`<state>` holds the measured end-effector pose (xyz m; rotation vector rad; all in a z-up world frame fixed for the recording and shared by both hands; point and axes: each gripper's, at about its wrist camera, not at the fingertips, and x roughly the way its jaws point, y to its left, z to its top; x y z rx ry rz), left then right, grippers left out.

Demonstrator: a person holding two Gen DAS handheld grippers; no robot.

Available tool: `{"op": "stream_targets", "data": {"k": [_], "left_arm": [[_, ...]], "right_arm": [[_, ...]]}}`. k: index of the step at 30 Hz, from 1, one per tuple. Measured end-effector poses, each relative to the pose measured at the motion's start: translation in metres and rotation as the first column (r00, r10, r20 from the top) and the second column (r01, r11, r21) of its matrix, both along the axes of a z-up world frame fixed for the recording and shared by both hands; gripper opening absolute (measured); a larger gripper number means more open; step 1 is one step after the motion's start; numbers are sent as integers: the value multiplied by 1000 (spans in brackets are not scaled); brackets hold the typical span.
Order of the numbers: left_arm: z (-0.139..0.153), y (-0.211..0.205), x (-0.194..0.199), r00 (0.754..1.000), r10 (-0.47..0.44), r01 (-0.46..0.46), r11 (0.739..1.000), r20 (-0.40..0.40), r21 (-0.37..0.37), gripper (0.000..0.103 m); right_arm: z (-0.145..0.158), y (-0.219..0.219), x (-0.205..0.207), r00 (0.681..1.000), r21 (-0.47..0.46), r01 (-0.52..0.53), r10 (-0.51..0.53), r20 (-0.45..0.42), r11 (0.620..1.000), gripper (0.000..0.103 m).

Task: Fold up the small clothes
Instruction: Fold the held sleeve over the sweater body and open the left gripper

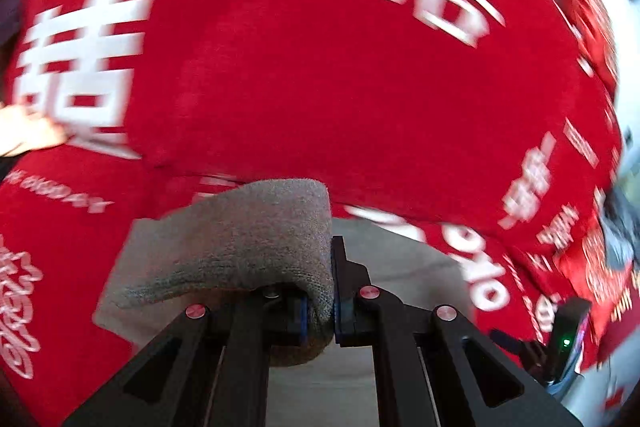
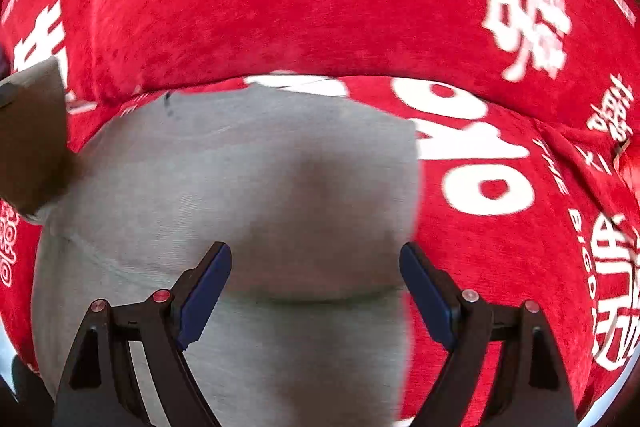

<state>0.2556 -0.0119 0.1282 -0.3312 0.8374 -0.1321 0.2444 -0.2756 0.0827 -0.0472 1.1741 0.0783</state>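
- left gripper (image 1: 320, 307) was clamped on a raised fold of the grey garment (image 1: 248, 239).
- right gripper (image 2: 316, 291) stood with jaws wide apart above the garment, nothing between the pads.
- garment lay on the red printed cloth (image 2: 280, 7); both views blurred.

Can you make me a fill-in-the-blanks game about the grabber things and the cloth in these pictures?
1. The left hand-held gripper is shut on a piece of ____ knitted cloth.
2. The right hand-held gripper has its jaws ____, with nothing pinched between them.
3. The big cover under everything is ____ with white writing.
4. The pads on the right hand-held gripper's fingers are coloured ____.

Missing words: grey; open; red; blue
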Motion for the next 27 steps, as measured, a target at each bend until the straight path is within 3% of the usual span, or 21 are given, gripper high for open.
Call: {"op": "stream_targets", "data": {"k": [3,6,11,13,14,15,16,17,18,24,27], "left_arm": [[-14,-62,15,996,-81,82,996,-46,22,9],[-49,-113,31,984,-128,138,988,-127,73,9],[-99,-133,33,962,-133,162,981,-239,106,9],[-111,-131,30,949,-141,171,981,-282,87,9],[-115,-129,30,945,-144,173,982,-295,74,21],[-115,-128,29,944,-165,185,982,-288,47,42],[-111,-126,27,941,-197,207,978,-274,7,56],[-108,-125,25,942,-203,209,978,-268,-4,80],[-104,-123,22,947,-189,196,981,-261,-1,87],[-75,-83,-4,941,-274,240,954,-199,-180,87],[-62,-45,-12,964,-218,191,966,-153,-172,87]], "right_arm": [[1,-27,-3,999,28,39,-39,12,999,89],[-5,-51,-5,997,63,80,-80,-3,995,89],[-16,-78,-8,993,119,113,-111,-29,986,89],[-18,-83,-10,993,141,116,-114,-28,983,89],[-19,-85,-9,993,162,119,-116,-27,980,89],[-20,-87,-8,993,179,121,-118,-26,976,89],[-22,-85,-7,993,186,121,-118,-24,975,89],[-22,-84,-6,993,191,120,-118,-22,974,89],[-22,-84,-6,993,195,121,-119,-21,973,89],[-17,-74,-7,997,201,77,-81,8,977,89],[-10,-69,-7,998,212,42,-50,30,976,89]]}}
